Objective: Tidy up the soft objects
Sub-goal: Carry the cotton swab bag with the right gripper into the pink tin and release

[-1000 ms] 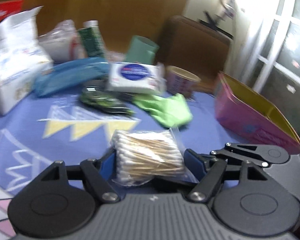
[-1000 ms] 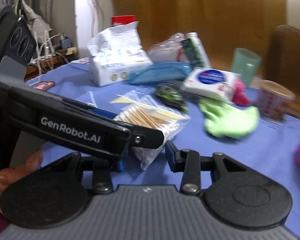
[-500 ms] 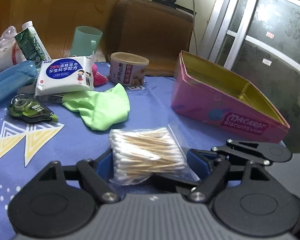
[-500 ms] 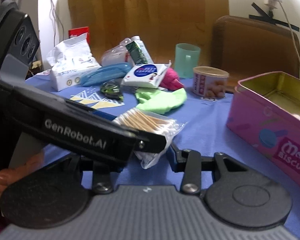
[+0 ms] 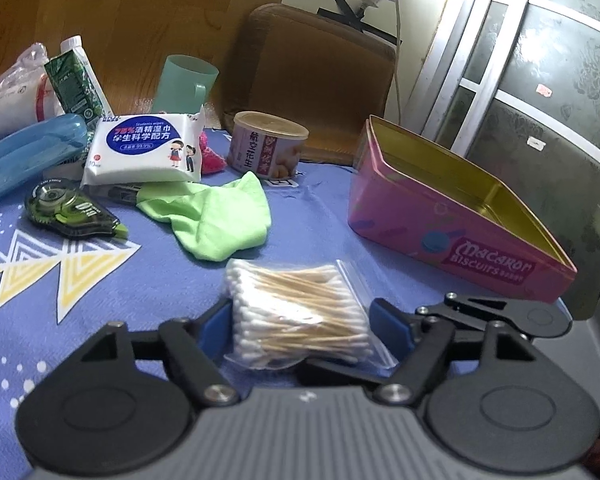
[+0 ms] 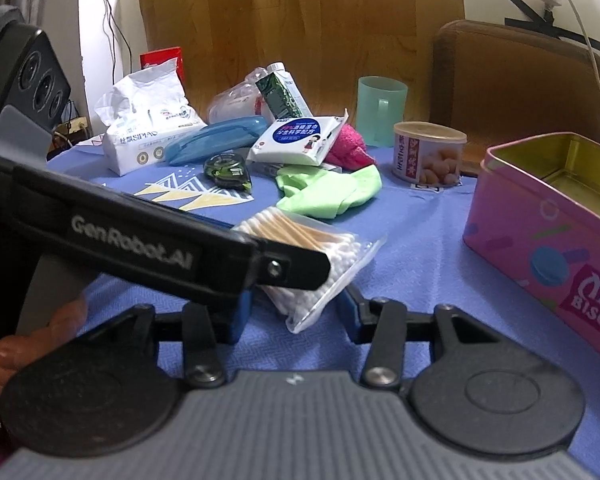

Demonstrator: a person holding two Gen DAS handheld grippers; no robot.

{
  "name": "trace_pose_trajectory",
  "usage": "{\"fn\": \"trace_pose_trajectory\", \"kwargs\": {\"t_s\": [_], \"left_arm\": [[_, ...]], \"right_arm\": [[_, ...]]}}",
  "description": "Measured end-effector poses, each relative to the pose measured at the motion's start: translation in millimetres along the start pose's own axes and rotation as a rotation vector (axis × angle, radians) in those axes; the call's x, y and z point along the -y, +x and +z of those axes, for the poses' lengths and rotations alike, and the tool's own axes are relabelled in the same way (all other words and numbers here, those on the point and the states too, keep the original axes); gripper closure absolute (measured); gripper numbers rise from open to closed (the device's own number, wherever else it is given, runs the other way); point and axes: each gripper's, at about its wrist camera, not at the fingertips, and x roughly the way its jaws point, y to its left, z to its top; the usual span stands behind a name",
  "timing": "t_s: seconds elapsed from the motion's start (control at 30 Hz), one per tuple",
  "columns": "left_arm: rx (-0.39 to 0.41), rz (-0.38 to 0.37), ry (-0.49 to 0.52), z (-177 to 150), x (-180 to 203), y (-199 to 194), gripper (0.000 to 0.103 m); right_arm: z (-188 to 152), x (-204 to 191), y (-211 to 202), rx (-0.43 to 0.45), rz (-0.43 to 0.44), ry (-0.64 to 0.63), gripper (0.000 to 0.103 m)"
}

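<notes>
left cam: left gripper clamped on cotton swab bag, sticks running 9-to-3, clear ziplock, pink tin at 2 | right cam: right gripper open, bag off cloth, tail pointing 5

left tool: clamped on load; right tool: agape

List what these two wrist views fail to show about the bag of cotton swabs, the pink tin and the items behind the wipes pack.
- Clear bag of cotton swabs: in the right wrist view the left gripper covers its near end.
- Pink macaron biscuit tin: its floor is hidden by its own walls; the right wrist view's edge cuts it off.
- Pink fuzzy item: mostly hidden behind the white wet-wipes pack.
- Right gripper: its fingertips are hidden by that bag.
</notes>
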Motion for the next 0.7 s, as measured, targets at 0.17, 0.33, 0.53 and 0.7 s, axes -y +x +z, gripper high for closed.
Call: {"fn": "trace_pose_trajectory", "kwargs": {"t_s": [0.17,0.33,0.53,0.7], "left_arm": [[0.008,-0.008,-0.005,1.6,-0.3,-2.1,0.030],[0.045,-0.002,0.032,12.4,12.9,-10.3,0.030],[0.091,-0.034,0.095,43.0,38.2,-10.5,0.030],[0.127,-0.061,0.188,70.0,78.2,7.6,0.030]], "right_arm": [[0.2,-0.1,-2.2,0.019,-0.012,-0.002,0.059],[2.7,1.9,-12.0,0.081,-0.023,0.014,0.060],[17.2,13.0,-31.0,0.184,-0.075,0.003,0.060],[29.5,38.4,-47.7,0.253,-0.163,0.005,0.060]]}}
